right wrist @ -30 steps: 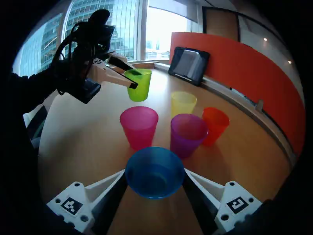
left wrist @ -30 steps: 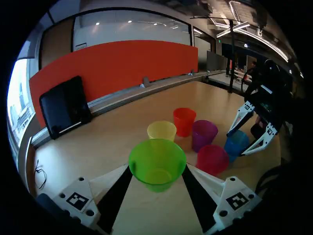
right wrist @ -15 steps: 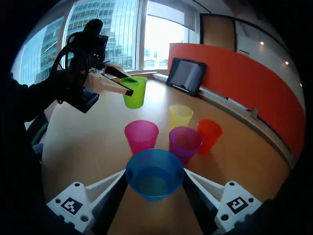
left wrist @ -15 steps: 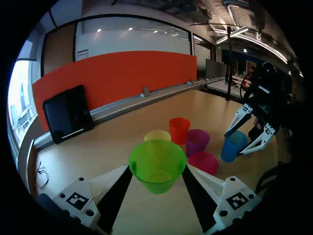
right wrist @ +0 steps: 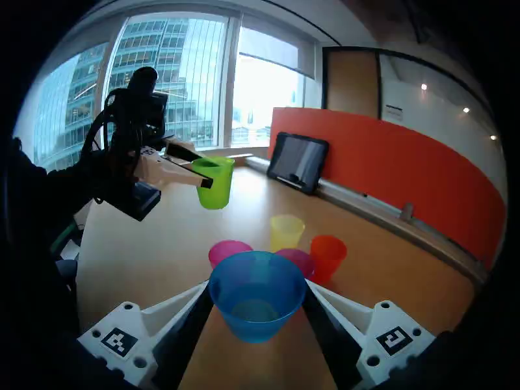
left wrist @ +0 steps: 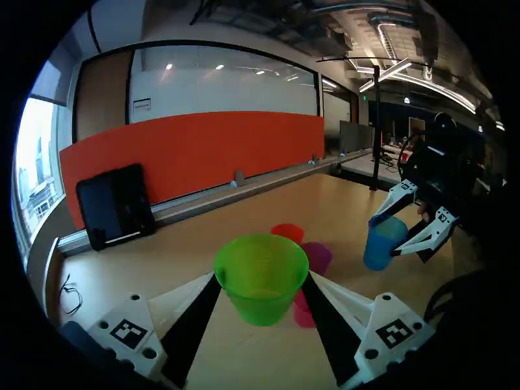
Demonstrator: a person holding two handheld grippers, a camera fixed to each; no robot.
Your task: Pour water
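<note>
Left gripper [left wrist: 261, 281], jaws pinching a green cup [left wrist: 261, 296], and right gripper [right wrist: 257, 292], pinching a blue cup [right wrist: 257, 312], have both lifted higher above the table [right wrist: 143, 260], lower frame; pouring seems imminent.

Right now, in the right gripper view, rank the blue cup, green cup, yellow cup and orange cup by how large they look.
1. blue cup: largest, but it sits right at the camera, so its nearness inflates it.
2. green cup.
3. yellow cup and orange cup: these look alike, so I leave them unranked.
</note>
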